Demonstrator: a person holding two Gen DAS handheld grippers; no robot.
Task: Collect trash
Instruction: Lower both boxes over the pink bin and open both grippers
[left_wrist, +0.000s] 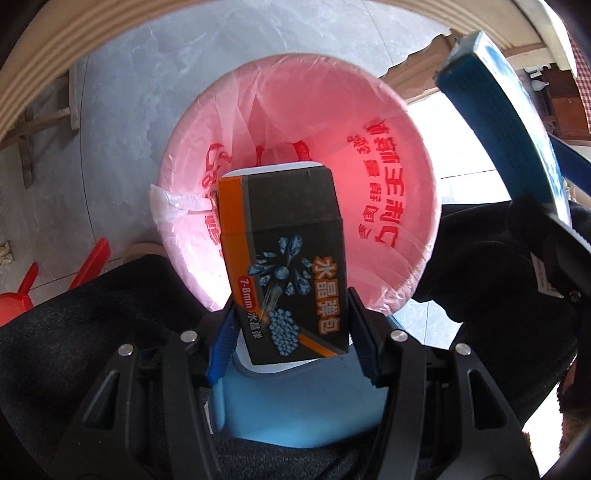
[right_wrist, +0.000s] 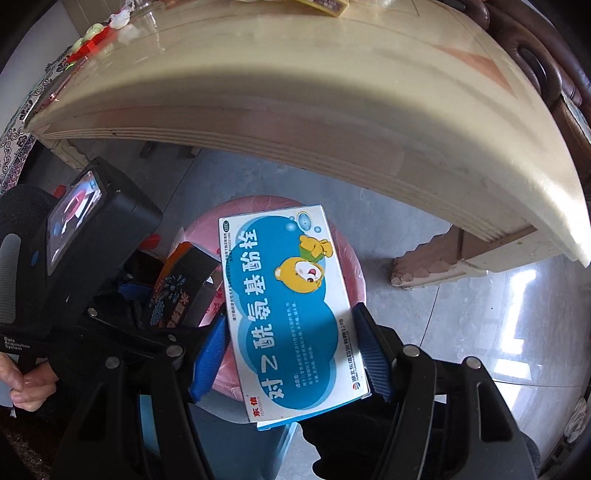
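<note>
My left gripper is shut on a black and orange box and holds it above the open mouth of a bin lined with a pink bag. My right gripper is shut on a blue and white medicine box with a bear on it, also over the pink-lined bin. In the left wrist view the medicine box shows at the upper right. In the right wrist view the black box and the left gripper's body show at the left.
A cream table edge arches over the bin, with a carved table leg to the right. The floor is grey tile. Red plastic pieces lie at the left. Small items sit on the tabletop.
</note>
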